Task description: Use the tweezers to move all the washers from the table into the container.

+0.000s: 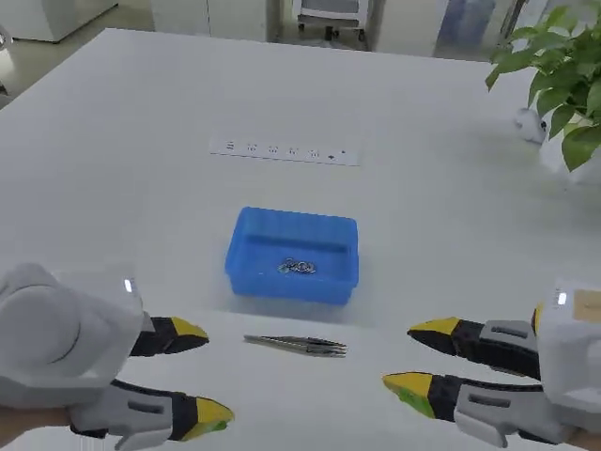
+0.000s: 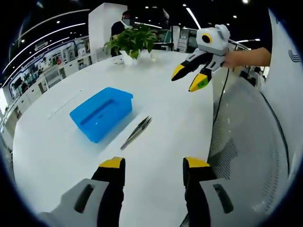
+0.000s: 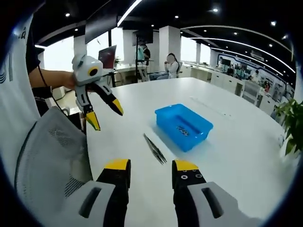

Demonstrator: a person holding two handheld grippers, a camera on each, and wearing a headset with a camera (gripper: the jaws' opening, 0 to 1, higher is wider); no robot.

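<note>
Blue container (image 1: 291,287) holds washers (image 1: 298,268) (tweezers (image 1: 296,345) beside it); left gripper (image 1: 214,372), right gripper (image 1: 400,356) jaws spread

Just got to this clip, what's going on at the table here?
A person holds a two-jaw gripper in each hand above a white table. The left gripper and right gripper are both open and hold nothing. The tweezers lie flat on the table between them, untouched, on the person's side of the blue container. A small cluster of washers already sits inside the container.
</note>
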